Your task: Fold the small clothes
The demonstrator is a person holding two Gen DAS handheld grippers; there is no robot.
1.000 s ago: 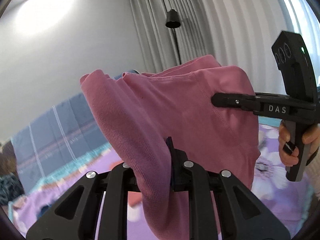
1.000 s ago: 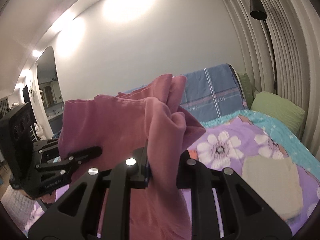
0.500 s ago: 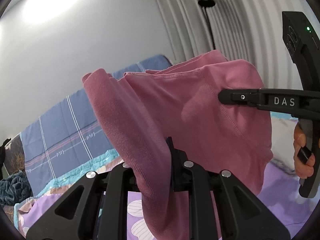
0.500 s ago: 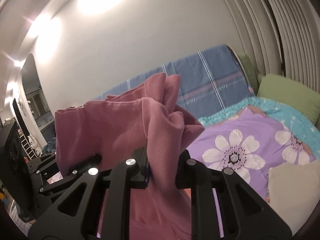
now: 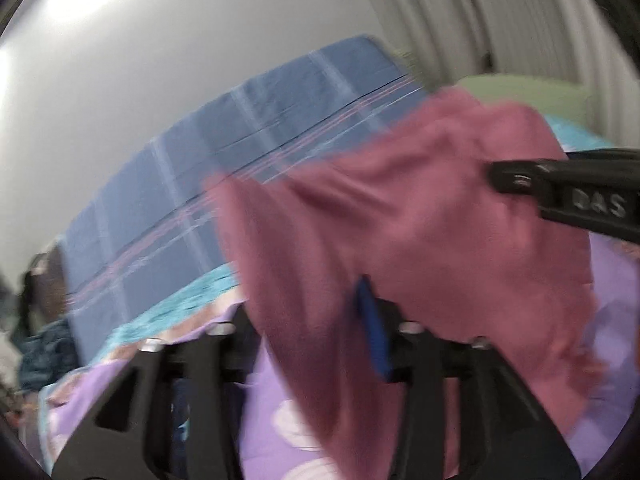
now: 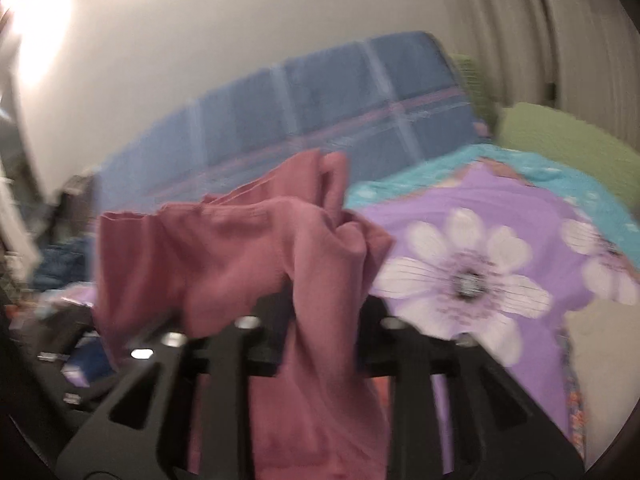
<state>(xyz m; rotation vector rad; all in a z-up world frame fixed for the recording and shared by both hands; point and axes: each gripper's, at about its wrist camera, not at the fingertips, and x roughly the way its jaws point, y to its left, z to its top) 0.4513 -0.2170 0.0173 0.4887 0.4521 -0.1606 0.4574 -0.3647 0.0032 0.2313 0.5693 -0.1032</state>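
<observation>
A pink garment (image 5: 420, 220) hangs in the air between my two grippers, above a bed. In the left wrist view it drapes down between the fingers of my left gripper (image 5: 308, 320), against the blue pad (image 5: 372, 328). The jaws are opening and stand apart. My right gripper (image 5: 560, 188) reaches in from the right at the garment's far corner. In the right wrist view the same pink garment (image 6: 240, 248) falls bunched between the fingers of my right gripper (image 6: 320, 312), whose jaws are also opening. Both views are blurred.
Below lies a purple bedcover with white flowers (image 6: 480, 208) and a turquoise border. A blue checked blanket (image 6: 340, 92) leans against the wall behind, a green pillow (image 6: 560, 140) at the right. A beige folded cloth (image 6: 600, 360) lies on the bed's right side.
Both grippers have dropped and tipped down toward the bed with the pink garment. Their jaws, shut on the cloth before, have spread apart. The views have blurred.
</observation>
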